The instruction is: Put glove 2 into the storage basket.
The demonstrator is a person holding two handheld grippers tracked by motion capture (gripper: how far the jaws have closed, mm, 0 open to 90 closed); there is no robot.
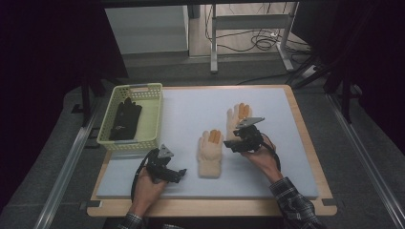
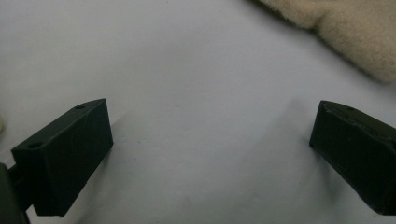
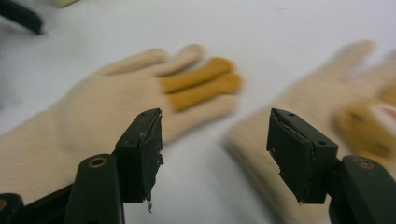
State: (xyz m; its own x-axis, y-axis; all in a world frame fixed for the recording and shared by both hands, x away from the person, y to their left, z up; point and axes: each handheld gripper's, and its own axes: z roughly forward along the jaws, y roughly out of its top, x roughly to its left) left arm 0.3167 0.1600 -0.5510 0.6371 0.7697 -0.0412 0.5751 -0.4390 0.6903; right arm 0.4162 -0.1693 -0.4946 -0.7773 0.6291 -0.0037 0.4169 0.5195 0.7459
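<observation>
The right tool (image 1: pixel 236 138) is held wide open and empty between two cream knitted gloves (image 1: pixel 210 153) lying mid-worktop, cuffs toward the near edge; the left tool (image 1: pixel 177 173), also open, is nearer the near glove's cuff.

- Two cream knit gloves with orange fingers, the near one (image 1: pixel 210 152) and the far one (image 1: pixel 237 116), block mid-mat.
- Pale green plastic basket (image 1: pixel 151 119) walls off the left edge.
- Grey foam mat (image 1: pixel 191 109) between them is open.

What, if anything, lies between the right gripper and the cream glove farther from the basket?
Nothing visible. The right gripper, its jaws open, hovers right at that glove, with bare white mat around.
</observation>
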